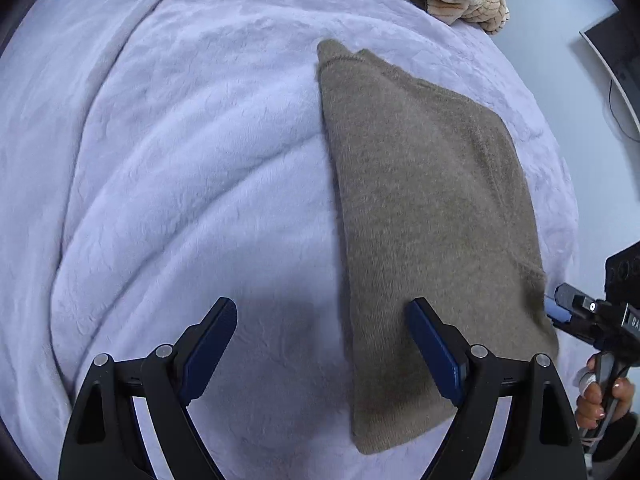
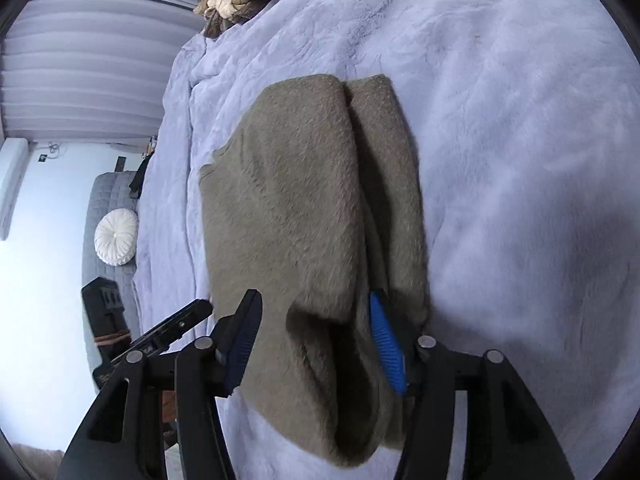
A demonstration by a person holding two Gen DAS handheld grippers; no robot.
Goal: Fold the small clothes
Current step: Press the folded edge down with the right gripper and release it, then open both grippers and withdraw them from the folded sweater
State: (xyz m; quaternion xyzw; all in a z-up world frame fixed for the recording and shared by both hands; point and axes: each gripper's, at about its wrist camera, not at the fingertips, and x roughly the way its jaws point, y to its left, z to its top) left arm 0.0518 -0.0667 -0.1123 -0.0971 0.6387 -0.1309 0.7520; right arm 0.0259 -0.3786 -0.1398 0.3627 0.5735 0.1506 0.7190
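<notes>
The brown sweater point(image 1: 428, 216) lies folded into a long strip on the pale blanket point(image 1: 168, 168) covering the bed. The left gripper point(image 1: 324, 344) hovers over the sweater's near edge, jaws wide and empty. The right gripper point(image 2: 316, 340) straddles the sweater's near end, jaws apart, pinching nothing. The next fold probably wants both near corners caught evenly and carried toward the sweater's far end.
</notes>
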